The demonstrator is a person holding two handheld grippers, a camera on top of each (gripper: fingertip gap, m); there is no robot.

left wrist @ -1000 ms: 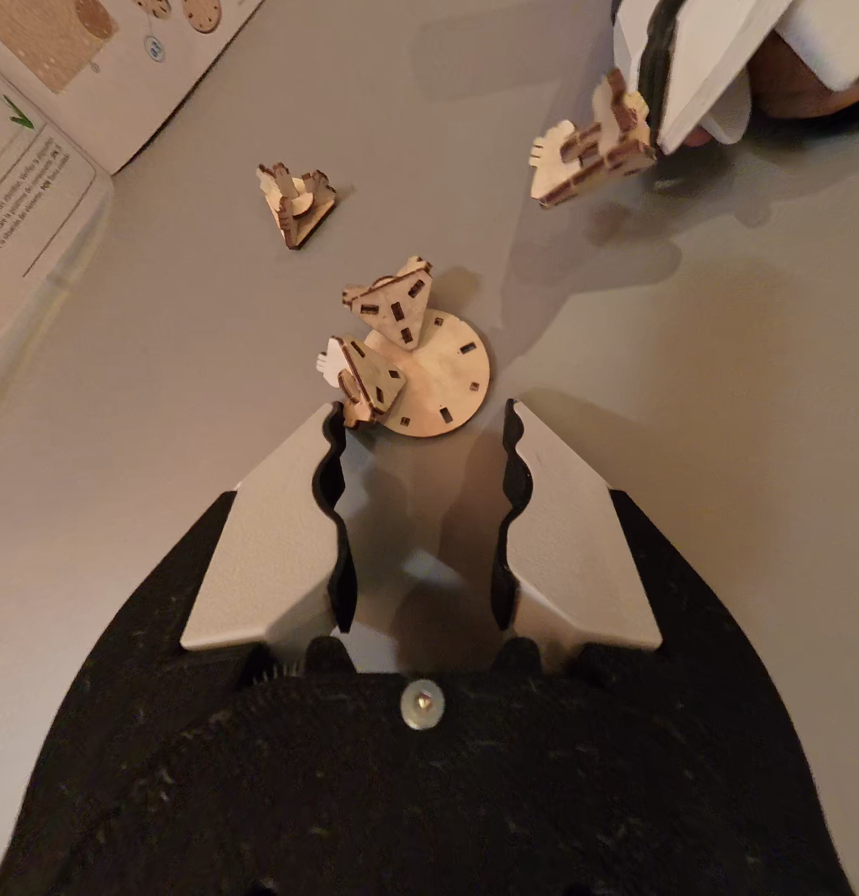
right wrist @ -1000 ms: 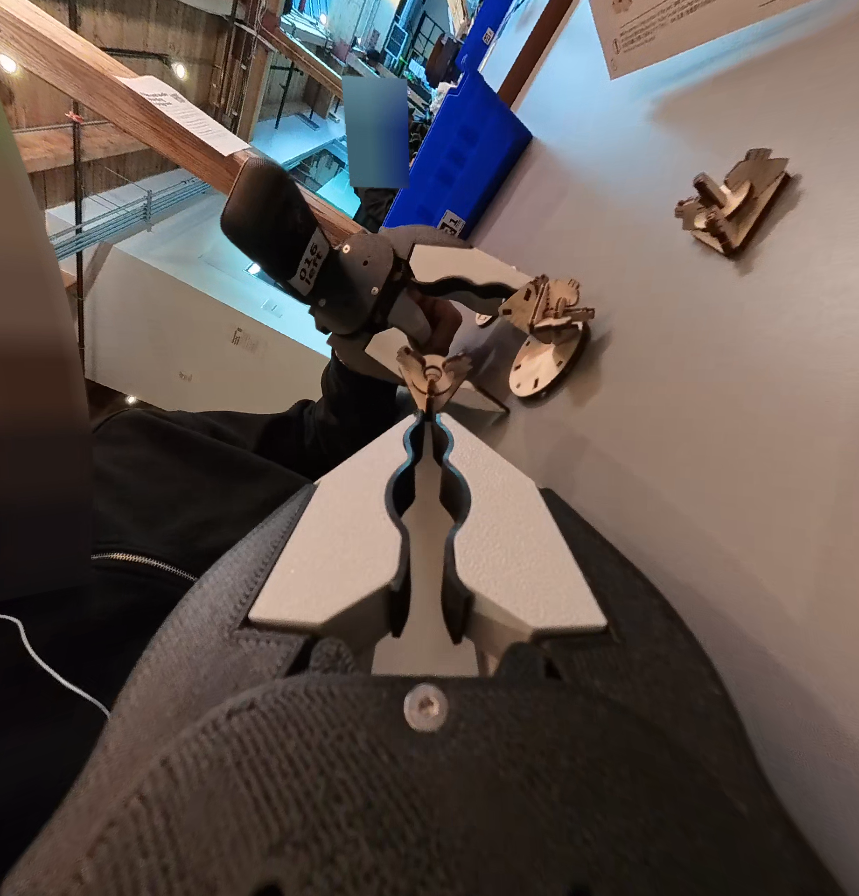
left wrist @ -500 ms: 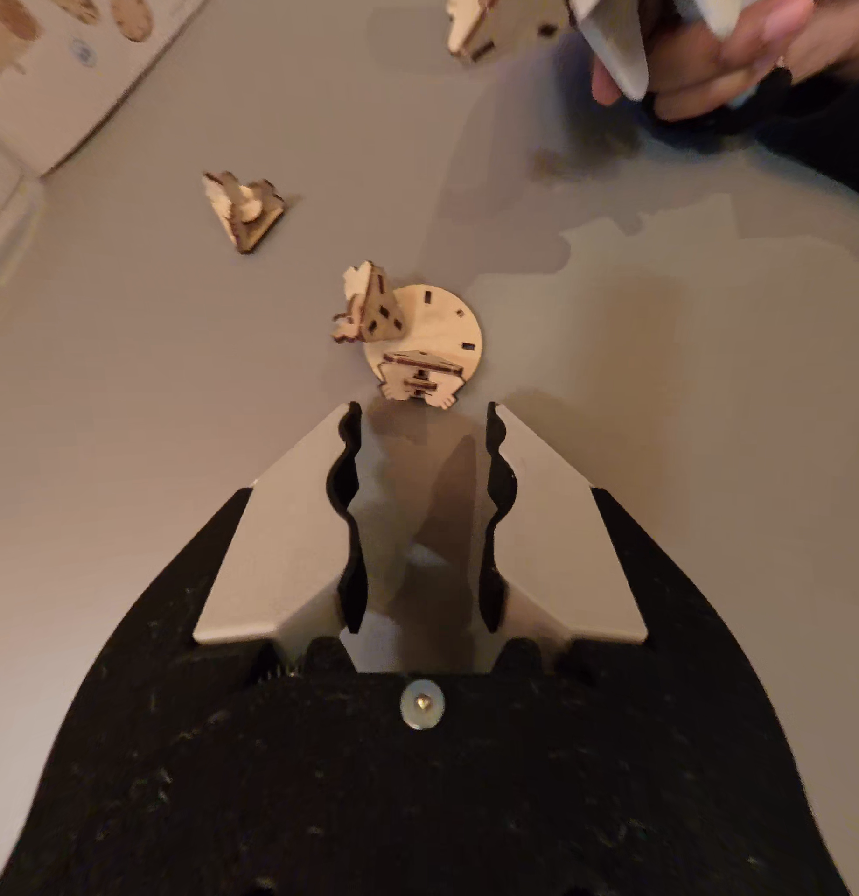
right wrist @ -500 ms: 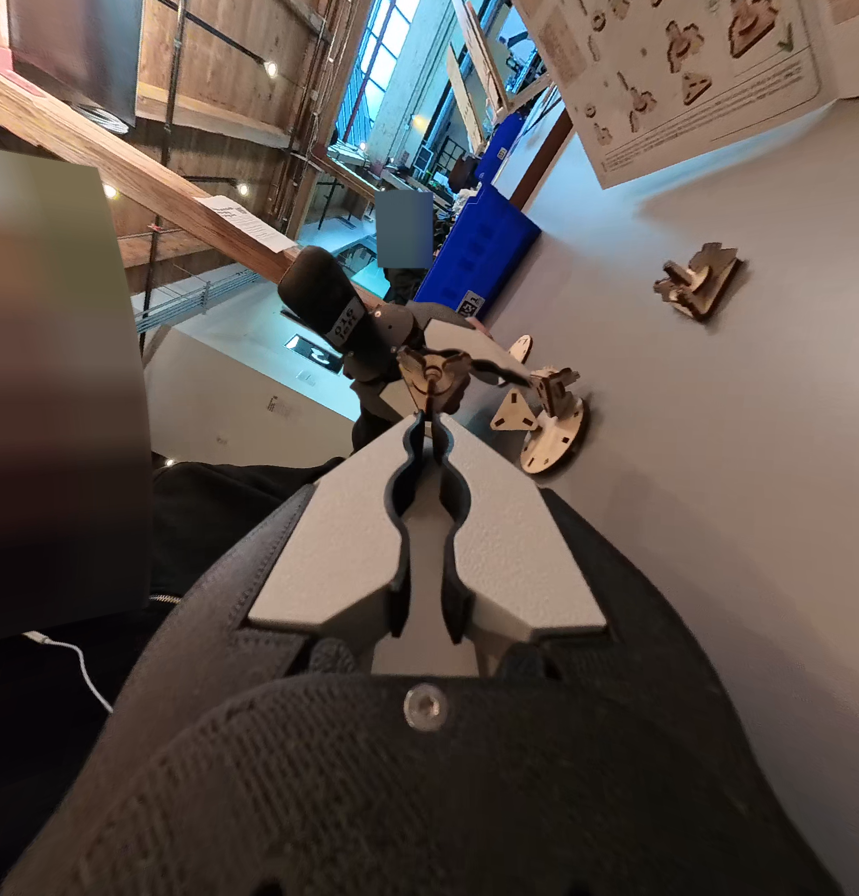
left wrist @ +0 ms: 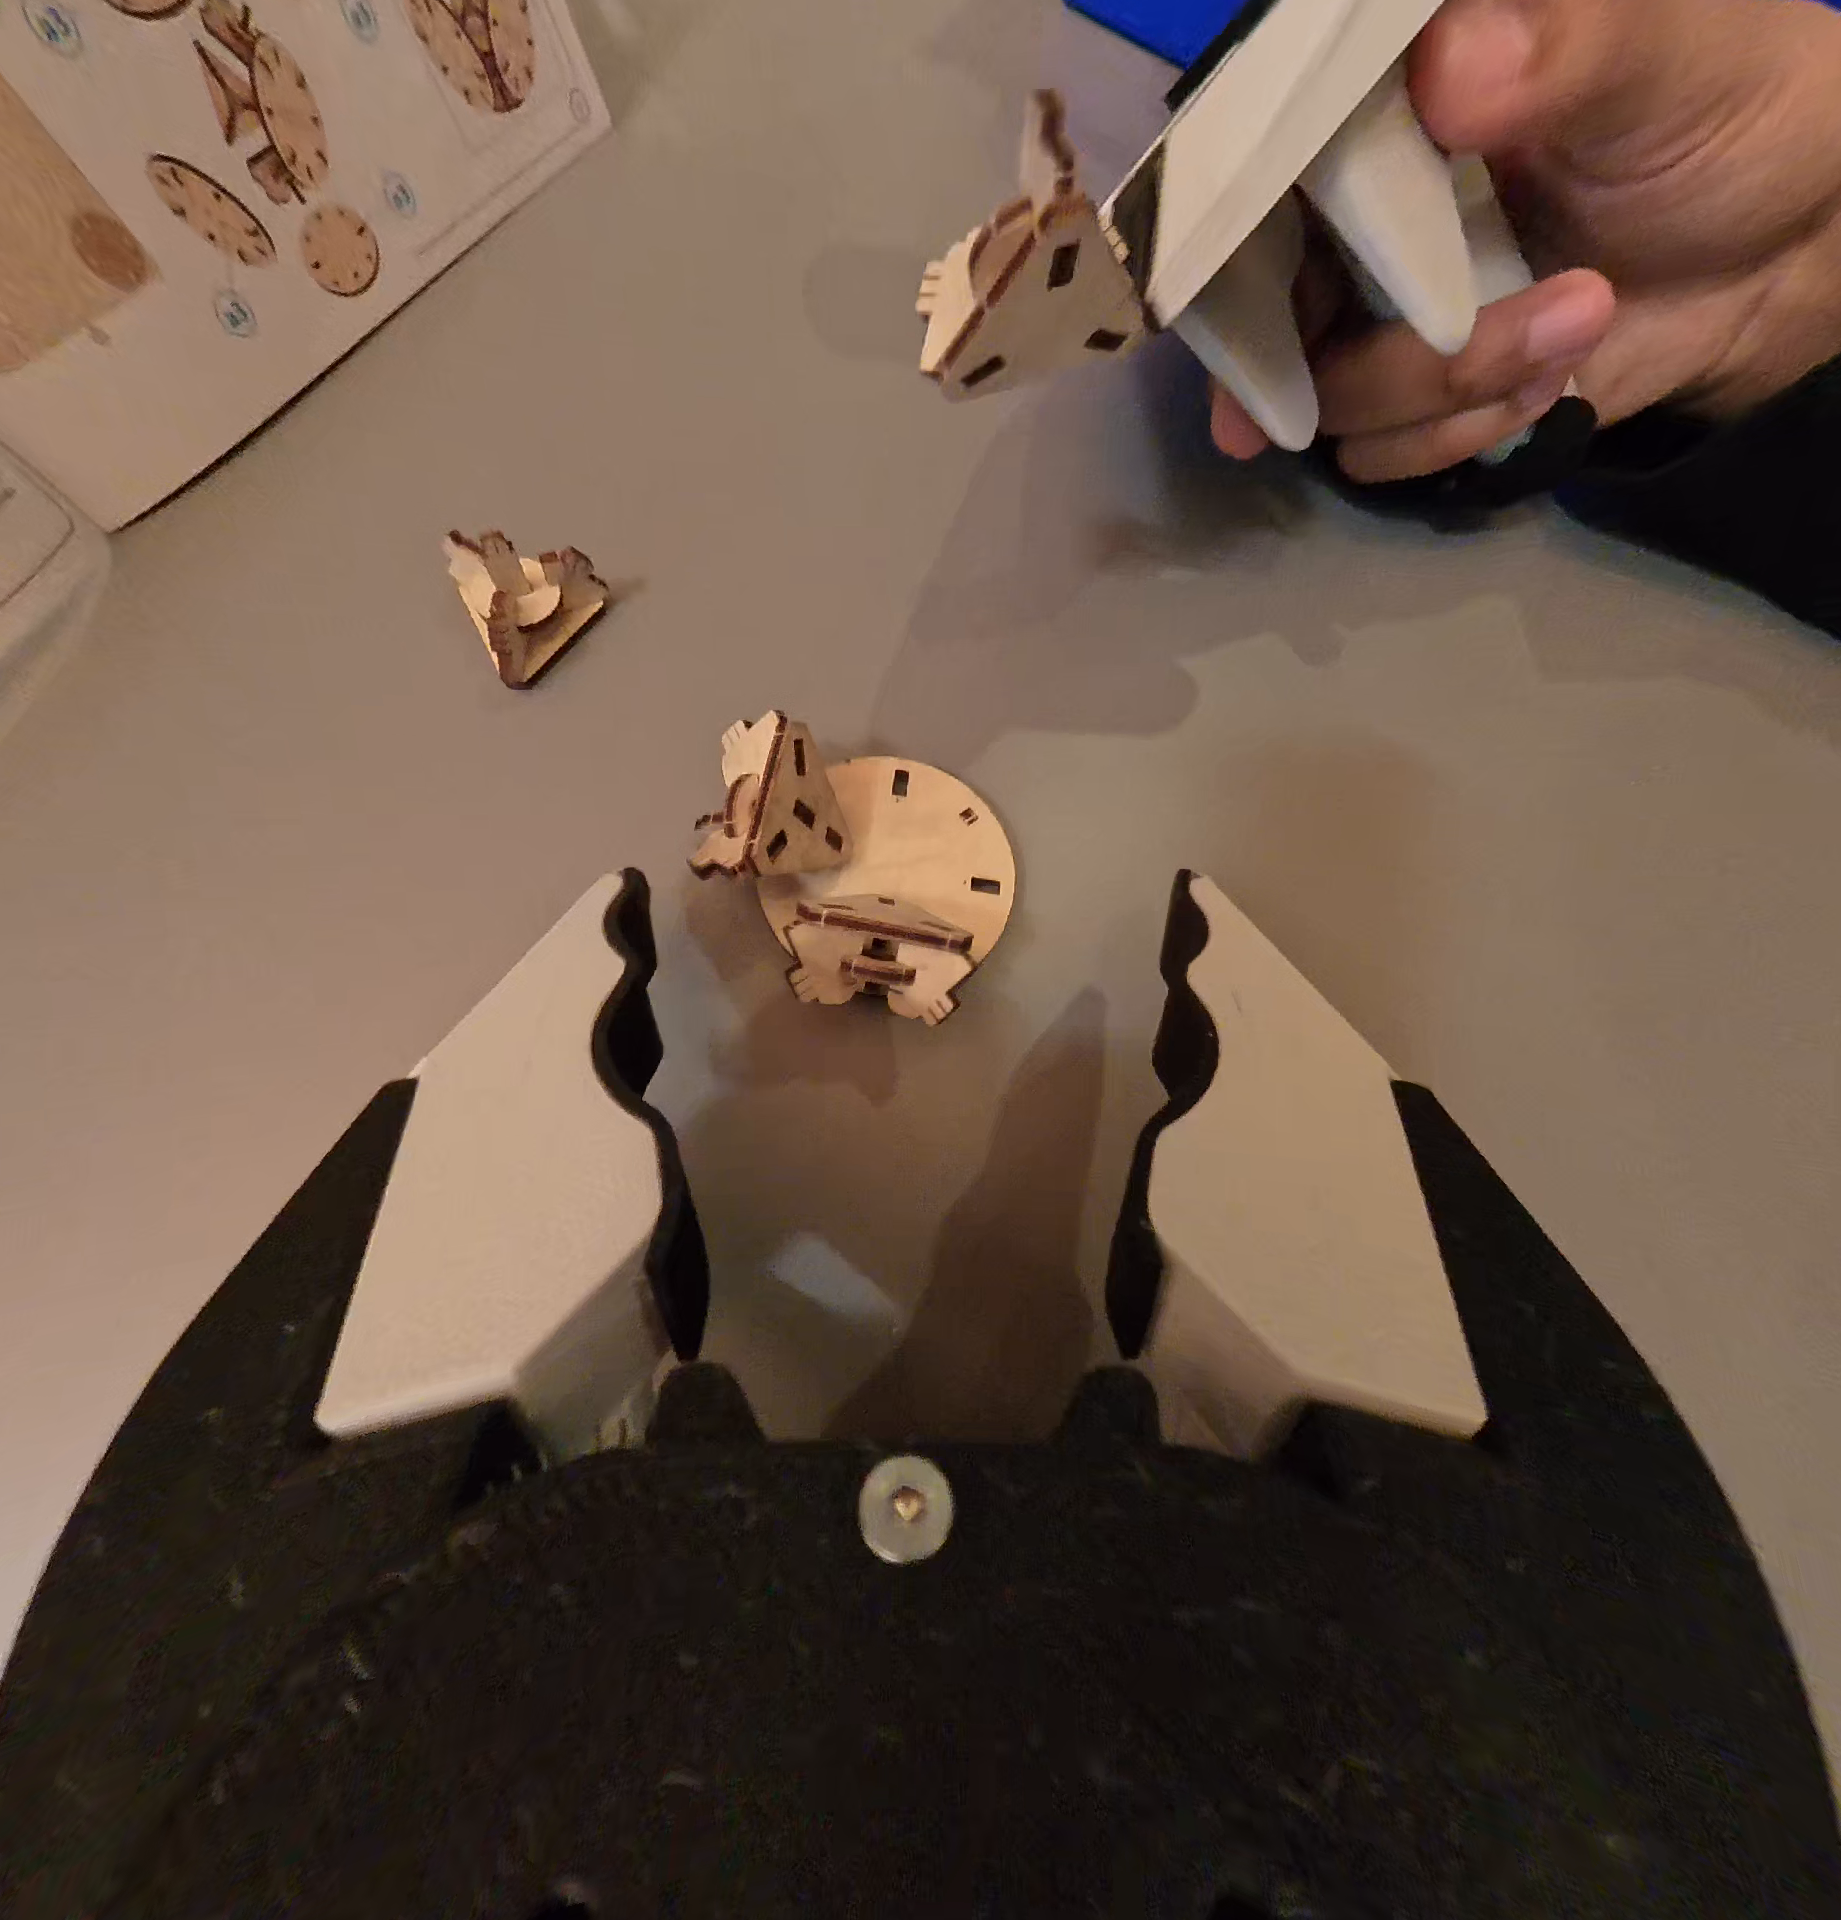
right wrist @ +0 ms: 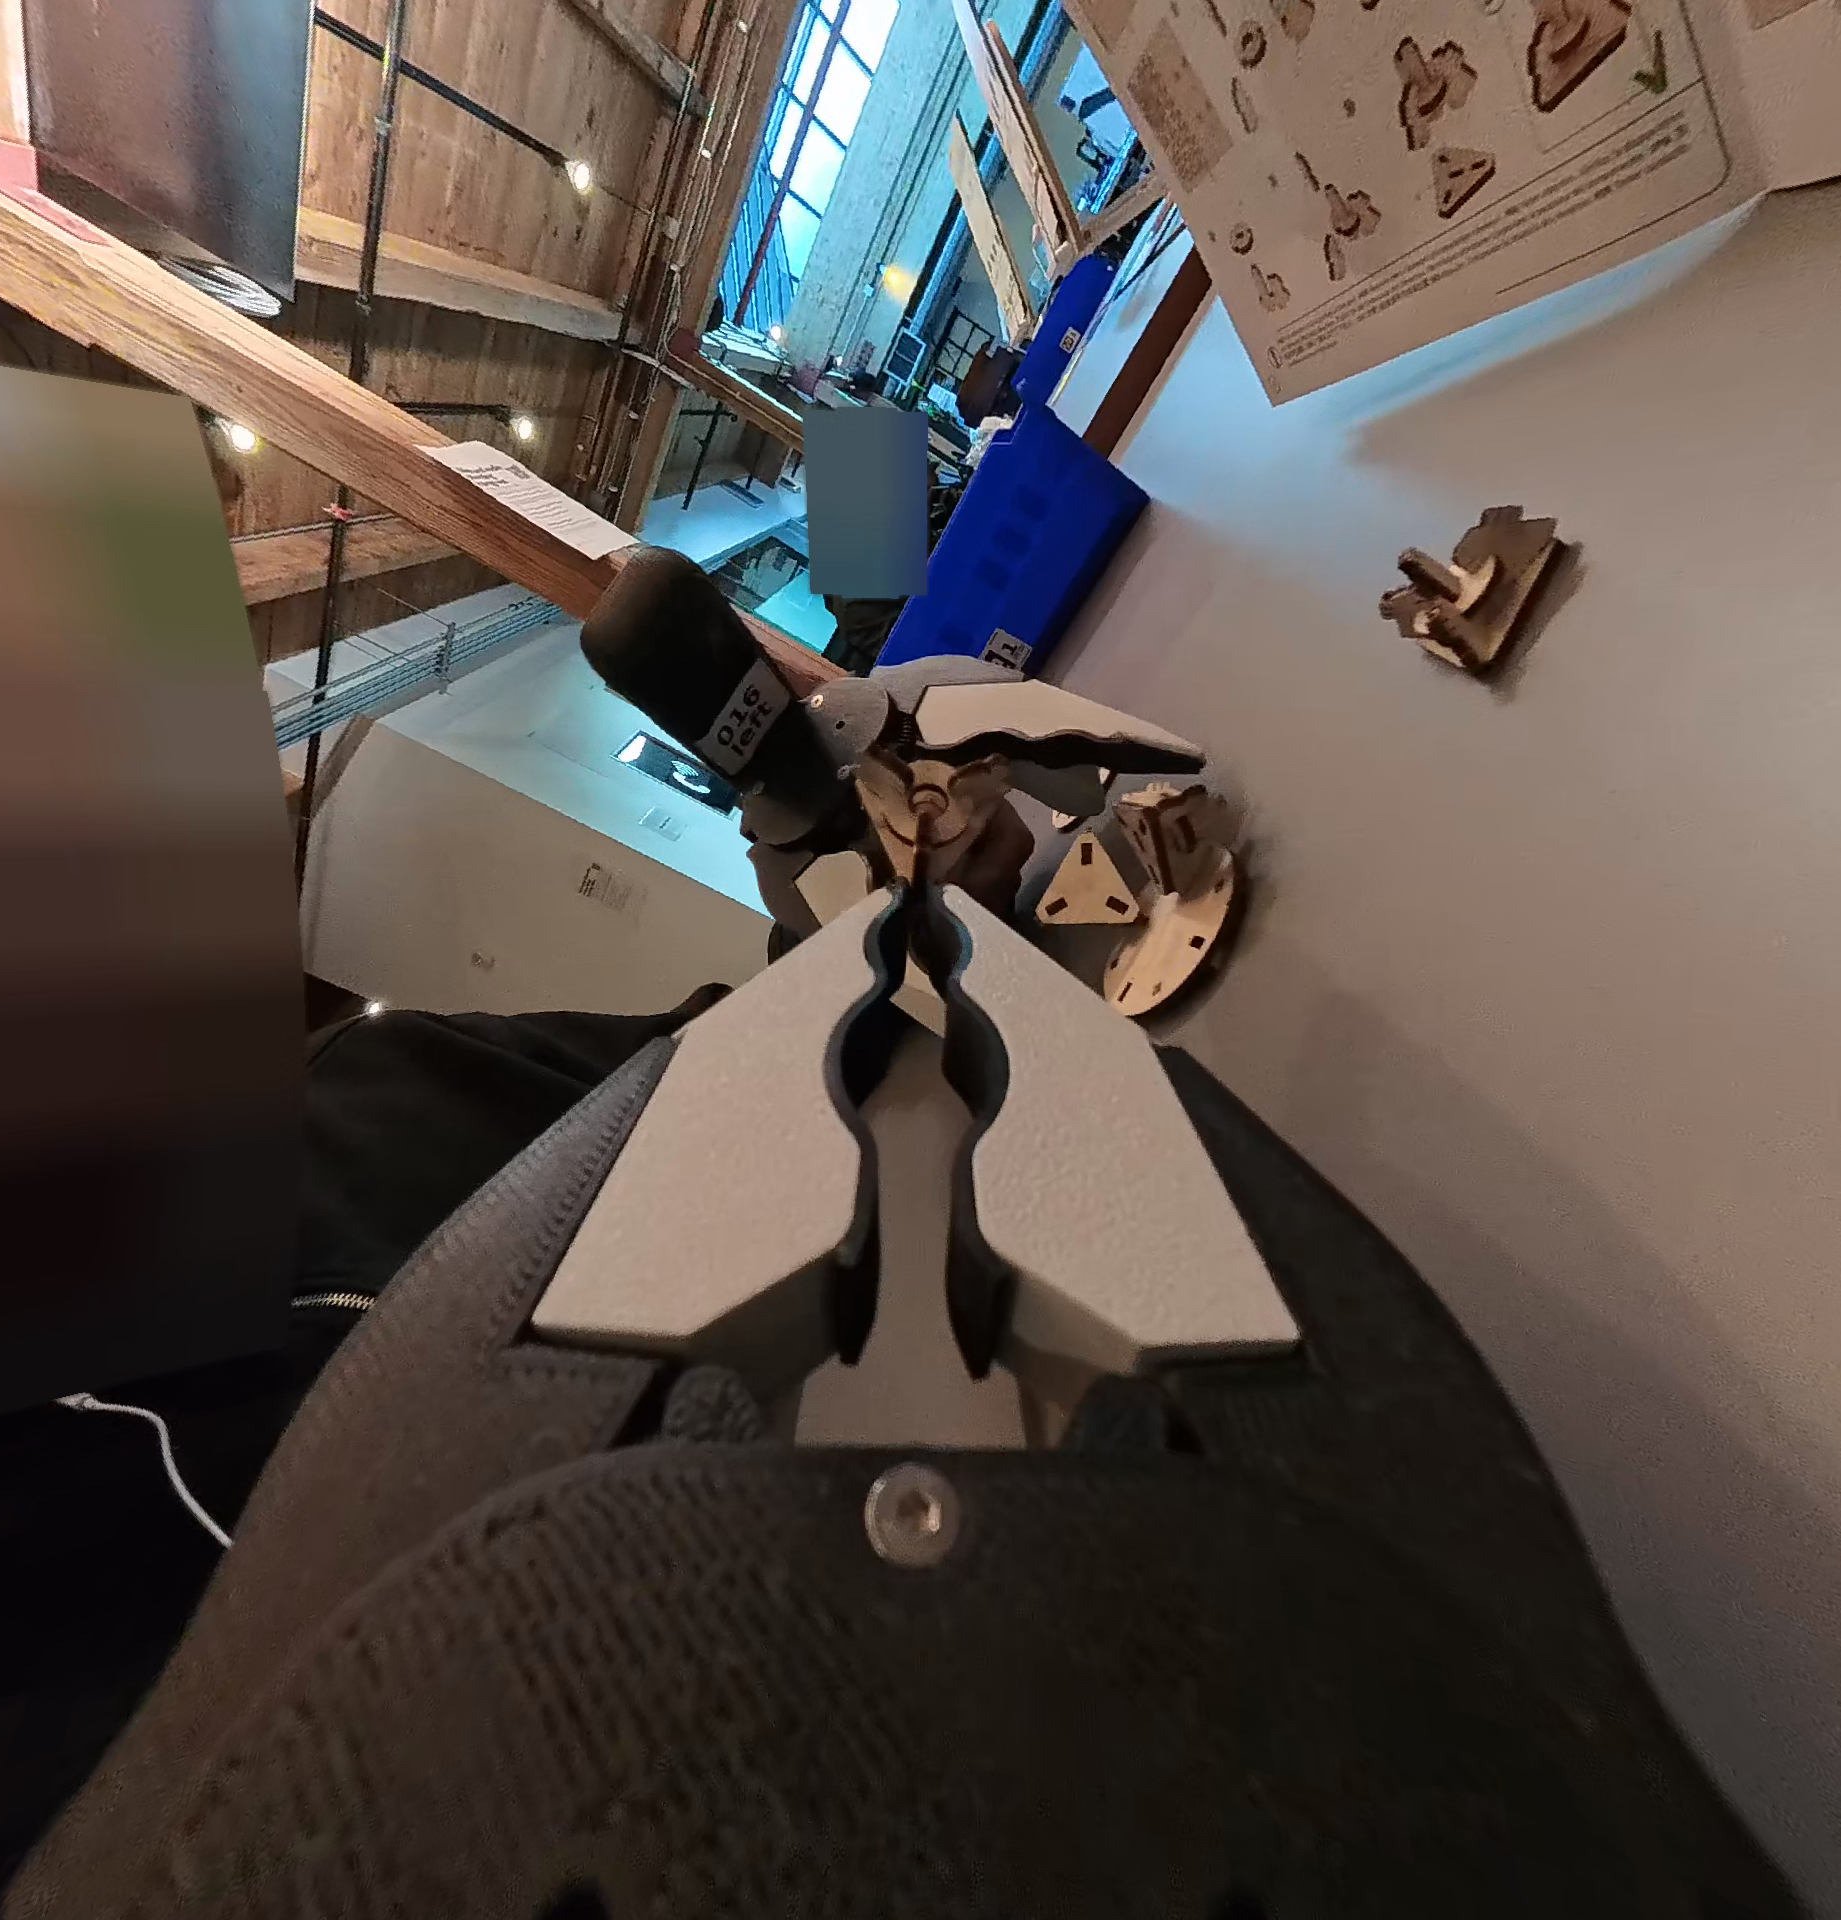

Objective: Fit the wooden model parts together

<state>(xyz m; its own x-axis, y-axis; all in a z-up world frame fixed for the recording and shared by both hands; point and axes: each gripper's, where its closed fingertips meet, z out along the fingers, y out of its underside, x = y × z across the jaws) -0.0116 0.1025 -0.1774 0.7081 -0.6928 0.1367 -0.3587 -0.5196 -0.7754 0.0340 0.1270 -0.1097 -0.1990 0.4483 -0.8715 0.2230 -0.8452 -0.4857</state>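
wood disc (left wrist: 916,852) w/ 2 wedges, flat on table (left wrist: 1415,935)

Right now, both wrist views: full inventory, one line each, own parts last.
Round wooden disc: 1, pale wood, slotted, flat on the grey table, just past the left fingertips.
Triangular wooden sub-assemblies on the disc: 2, pale wood, one upright at its far-left edge, one at its near edge.
Loose triangular sub-assembly: 1, pale wood, on the table, far left.
Held triangular sub-assembly: 1, pale wood, in the air.
Instruction sheets: white, printed, far left.
Blue bin: 1, table's far edge.
Left hand-held gripper: open, empty.
Right hand-held gripper: shut on the held sub-assembly.
Hand: 1, gripping the right hand-held gripper.
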